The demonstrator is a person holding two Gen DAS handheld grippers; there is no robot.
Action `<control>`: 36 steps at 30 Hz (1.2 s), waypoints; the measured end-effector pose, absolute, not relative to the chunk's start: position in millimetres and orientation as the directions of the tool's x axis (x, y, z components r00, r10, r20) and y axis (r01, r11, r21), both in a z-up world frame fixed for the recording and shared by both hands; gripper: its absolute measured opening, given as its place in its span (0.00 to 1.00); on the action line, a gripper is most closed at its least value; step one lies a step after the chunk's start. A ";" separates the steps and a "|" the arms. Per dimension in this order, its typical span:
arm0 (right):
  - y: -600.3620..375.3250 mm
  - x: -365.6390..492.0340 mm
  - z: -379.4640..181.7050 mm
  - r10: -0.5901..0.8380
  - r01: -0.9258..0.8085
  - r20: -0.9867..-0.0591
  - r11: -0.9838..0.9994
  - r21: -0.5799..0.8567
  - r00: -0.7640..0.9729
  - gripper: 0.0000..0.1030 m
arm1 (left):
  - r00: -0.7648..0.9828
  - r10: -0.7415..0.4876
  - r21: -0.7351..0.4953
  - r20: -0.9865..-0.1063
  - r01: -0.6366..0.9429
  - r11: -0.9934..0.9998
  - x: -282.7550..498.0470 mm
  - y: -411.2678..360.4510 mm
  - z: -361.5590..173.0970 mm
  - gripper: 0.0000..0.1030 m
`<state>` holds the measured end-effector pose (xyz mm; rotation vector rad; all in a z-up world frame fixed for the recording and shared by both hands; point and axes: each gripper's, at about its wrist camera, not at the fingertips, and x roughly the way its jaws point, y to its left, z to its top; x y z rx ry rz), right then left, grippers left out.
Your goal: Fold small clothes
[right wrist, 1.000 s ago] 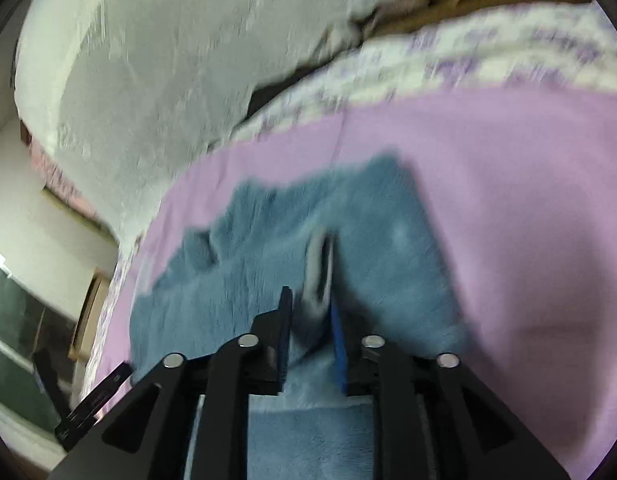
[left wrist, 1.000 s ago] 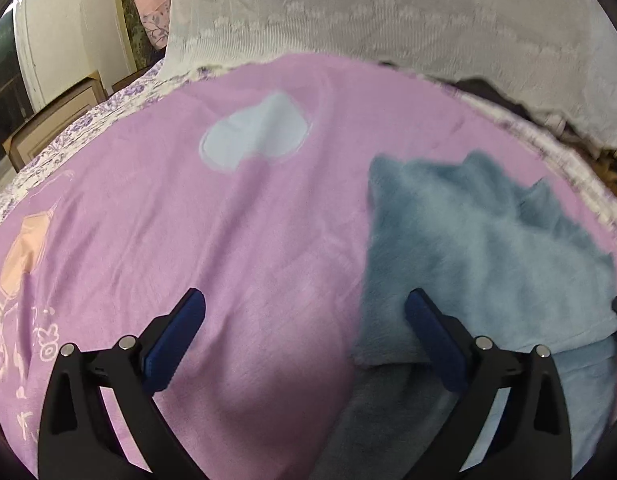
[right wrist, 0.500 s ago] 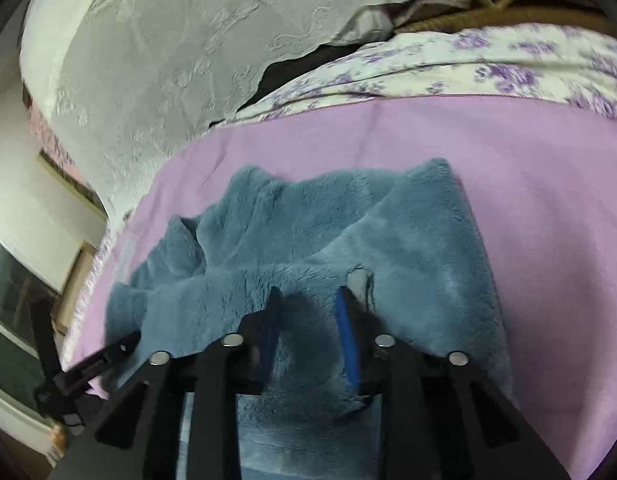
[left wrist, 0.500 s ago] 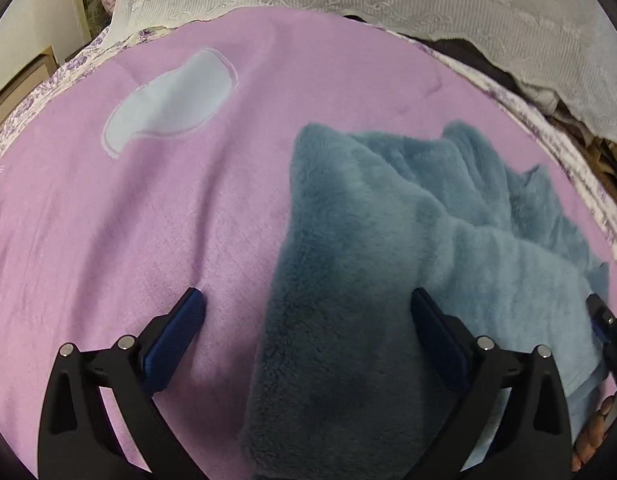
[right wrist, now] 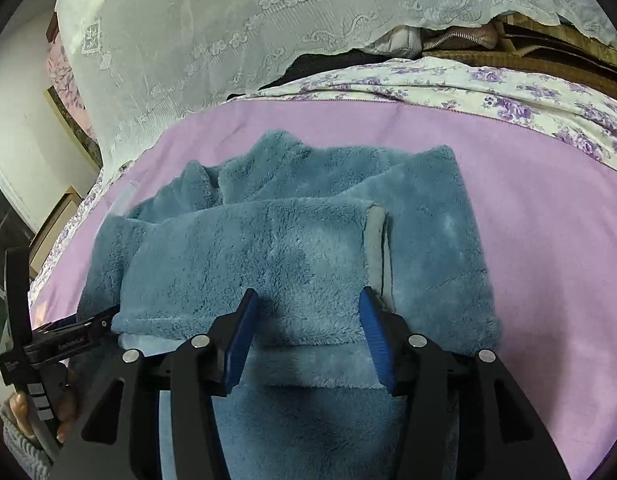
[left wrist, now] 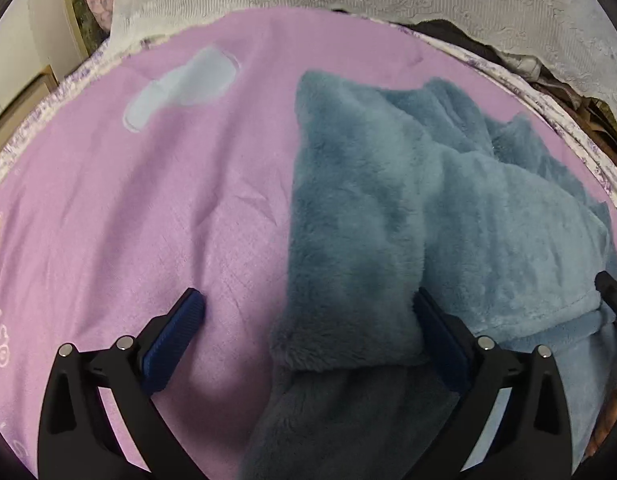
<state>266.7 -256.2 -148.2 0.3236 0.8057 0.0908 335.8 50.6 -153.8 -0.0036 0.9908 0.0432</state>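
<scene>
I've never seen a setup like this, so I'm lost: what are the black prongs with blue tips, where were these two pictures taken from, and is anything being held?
There is no robot: a person holds a two-finger tool in each hand, each with a wide-angle camera looking along its fingers. One picture is from the left gripper, the other from the right gripper. A fluffy blue-grey fleece garment, partly folded, lies on a pink blanket over a flowered sheet. The left gripper's jaws stand wide, with the garment's edge between them but not pinched. The right gripper has just been opening; its jaws stand apart over the fleece, gripping nothing.
</scene>
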 end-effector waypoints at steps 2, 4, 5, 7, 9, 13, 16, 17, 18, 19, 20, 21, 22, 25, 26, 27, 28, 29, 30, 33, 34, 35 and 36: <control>-257.5 258.2 -143.5 0.204 0.038 -0.666 0.943 0.329 0.717 0.51 | 0.563 0.040 0.022 -0.826 -0.039 0.999 329.6 50.4 -152.6 0.96; -259.8 247.7 -139.3 0.204 0.042 -0.653 0.939 0.340 0.729 0.51 | 0.577 0.030 0.007 -0.816 -0.042 0.999 323.1 53.3 -148.9 0.96; -261.1 241.1 -137.1 0.202 0.042 -0.644 0.938 0.343 0.737 0.52 | 0.585 0.024 -0.002 -0.811 -0.044 0.999 317.1 54.5 -146.3 0.96; -263.9 229.8 -134.5 0.198 0.043 -0.632 0.938 0.344 0.749 0.53 | 0.598 0.020 -0.008 -0.801 -0.043 0.999 302.6 54.6 -144.4 0.96; -265.9 219.3 -134.6 0.196 0.048 -0.630 0.936 0.348 0.752 0.53 | 0.612 0.021 0.001 -0.791 -0.034 0.999 286.5 52.6 -141.2 0.96; -264.4 196.8 -137.0 0.203 0.043 -0.647 0.938 0.343 0.735 0.54 | 0.639 0.020 0.017 -0.769 -0.011 1.000 251.3 45.2 -138.2 0.96; -262.8 178.5 -140.5 0.195 0.046 -0.666 0.944 0.327 0.720 0.56 | 0.617 -0.001 0.009 -0.787 0.013 1.000 230.3 43.4 -146.2 0.96; -261.8 173.0 -142.4 0.195 0.044 -0.673 0.946 0.321 0.714 0.56 | 0.609 0.008 0.026 -0.793 0.020 0.999 221.3 41.0 -150.7 0.96; -260.5 167.5 -144.6 0.193 0.041 -0.681 0.949 0.312 0.707 0.56 | 0.609 0.014 0.038 -0.793 0.027 0.999 213.8 38.9 -153.3 0.96; -258.9 161.1 -146.9 0.191 0.035 -0.689 0.954 0.299 0.699 0.56 | 0.611 0.009 0.041 -0.791 0.039 0.998 203.9 36.9 -154.5 0.96; -257.4 154.8 -148.8 0.191 0.028 -0.696 0.957 0.290 0.692 0.57 | 0.613 0.007 0.044 -0.790 0.045 0.998 197.3 36.0 -155.8 0.96; -256.4 150.4 -150.4 0.190 0.023 -0.700 0.959 0.284 0.689 0.57 | 0.616 0.011 0.052 -0.788 0.049 0.997 190.4 35.2 -157.1 0.96; -254.8 142.1 -151.6 0.186 0.015 -0.700 0.963 0.271 0.689 0.57 | 0.619 0.015 0.061 -0.786 0.052 0.997 183.4 34.2 -158.4 0.96; -252.2 122.6 -153.2 0.181 -0.006 -0.702 0.969 0.245 0.689 0.59 | 0.625 0.007 0.061 -0.781 0.065 0.996 161.5 34.7 -160.1 0.96; -253.0 113.7 -153.6 0.184 -0.009 -0.699 0.969 0.245 0.691 0.59 | 0.623 -0.001 0.053 -0.782 0.068 0.996 157.1 35.6 -160.1 0.96; -254.5 109.7 -153.4 0.186 -0.010 -0.697 0.969 0.249 0.693 0.59 | 0.621 -0.012 0.040 -0.784 0.070 0.997 150.8 37.7 -160.2 0.96; -258.5 102.4 -152.3 0.195 -0.011 -0.689 0.965 0.261 0.698 0.59 | 0.621 -0.020 0.030 -0.784 0.070 0.997 146.8 39.3 -160.0 0.96; -261.1 96.2 -151.1 0.200 -0.010 -0.681 0.962 0.272 0.704 0.59 | 0.620 -0.037 0.011 -0.784 0.073 0.997 140.0 42.6 -159.0 0.96; -264.3 88.9 -149.0 0.204 -0.009 -0.671 0.959 0.282 0.713 0.59 | 0.620 -0.053 -0.007 -0.783 0.076 0.997 134.0 45.9 -157.9 0.96; -273.1 69.3 -145.8 0.203 0.003 -0.655 0.954 0.299 0.728 0.59 | 0.618 -0.108 -0.064 -0.779 0.092 0.994 115.8 56.0 -155.6 0.96; -276.6 63.5 -145.9 0.197 0.013 -0.654 0.953 0.302 0.731 0.59 | 0.617 -0.121 -0.078 -0.777 0.098 0.992 111.7 58.1 -154.9 0.96; -281.0 57.8 -146.4 0.195 0.022 -0.651 0.951 0.309 0.733 0.59 | 0.617 -0.146 -0.100 -0.773 0.110 0.989 104.2 62.5 -154.1 0.96; -284.0 54.3 -146.8 0.195 0.027 -0.650 0.949 0.315 0.734 0.59 | 0.616 -0.160 -0.111 -0.771 0.117 0.987 100.9 64.9 -153.9 0.96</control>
